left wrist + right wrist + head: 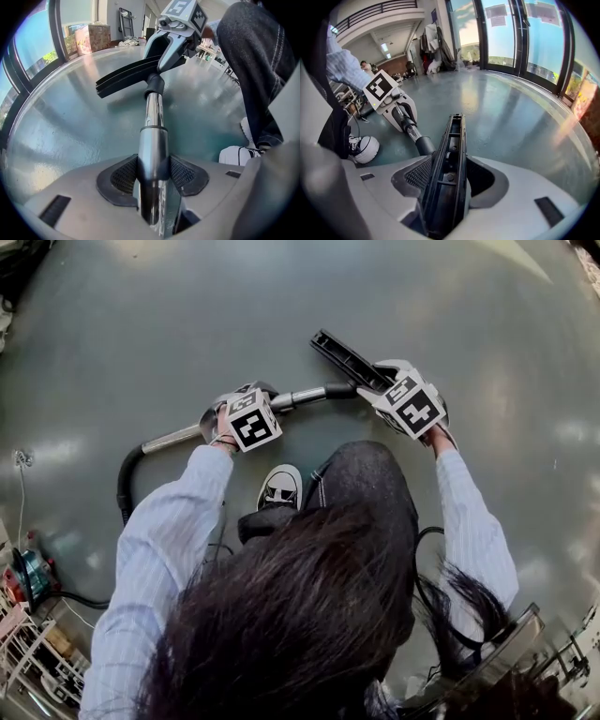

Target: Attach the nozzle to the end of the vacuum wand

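A chrome vacuum wand point(173, 438) lies low over the grey floor, with a black hose point(125, 486) at its left end. My left gripper point(270, 402) is shut on the wand point(152, 136), both pads pressing the tube. My right gripper point(380, 381) is shut on the long flat black nozzle point(339, 356), which stands edge-on between its pads point(449, 154). The wand's black end collar point(154, 85) meets the nozzle point(125, 75) beside the right gripper; I cannot tell whether it is seated. The collar point(424, 144) runs in behind the nozzle.
A white shoe point(281, 487) and a dark trouser leg point(361, 474) stand just behind the wand. A red device point(26, 579) with cables and a wire rack point(42, 652) sit at the lower left. Boxes point(91, 37) stand by the windows.
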`<state>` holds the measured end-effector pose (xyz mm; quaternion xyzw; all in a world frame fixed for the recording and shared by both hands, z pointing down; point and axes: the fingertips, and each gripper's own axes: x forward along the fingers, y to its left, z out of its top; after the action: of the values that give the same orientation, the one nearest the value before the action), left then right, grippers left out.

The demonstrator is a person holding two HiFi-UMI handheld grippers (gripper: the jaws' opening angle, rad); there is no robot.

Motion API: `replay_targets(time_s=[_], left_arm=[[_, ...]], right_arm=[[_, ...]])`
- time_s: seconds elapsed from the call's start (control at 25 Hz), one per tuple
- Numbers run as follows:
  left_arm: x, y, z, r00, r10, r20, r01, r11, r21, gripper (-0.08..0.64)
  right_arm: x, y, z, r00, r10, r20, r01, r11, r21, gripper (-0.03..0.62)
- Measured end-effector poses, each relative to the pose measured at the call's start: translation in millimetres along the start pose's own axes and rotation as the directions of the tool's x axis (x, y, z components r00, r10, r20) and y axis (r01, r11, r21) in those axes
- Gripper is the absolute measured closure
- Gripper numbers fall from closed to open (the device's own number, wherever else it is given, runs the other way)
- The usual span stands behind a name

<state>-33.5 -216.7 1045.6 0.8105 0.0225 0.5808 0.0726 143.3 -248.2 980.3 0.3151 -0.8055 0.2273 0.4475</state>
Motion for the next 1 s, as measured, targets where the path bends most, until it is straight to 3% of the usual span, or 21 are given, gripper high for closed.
replay_targets(time_s=[0.24,0.52,0.76,1.0], left_arm=[[-1,2,0,1.0,-0.003,-0.012,0.003,1.0,0.008,0.364],[-2,1,5,1.0,0.002,-0.008,-0.002,1.0,0.016,0.364],[-1,-10,13,1.0,-0.019,-0.016,0.02,0.996,0.086,0.365],[1,-4,10,1.0,-0.011,-0.009,0.011,0.998,0.063,0.365]], right_arm=[[1,7,-3,1.0,0.004,-0.031,-0.007,0.997,-0.071,0.359],[-1,1,1,1.0,0.002,0.012,-0.002,1.0,0.018,0.359],[2,14,14,0.999,0.04,-0.002,-0.04,0.986,-0.159,0.359],[10,12,21,0.998,0.052,-0.024,-0.054,0.992,-0.118,0.36]])
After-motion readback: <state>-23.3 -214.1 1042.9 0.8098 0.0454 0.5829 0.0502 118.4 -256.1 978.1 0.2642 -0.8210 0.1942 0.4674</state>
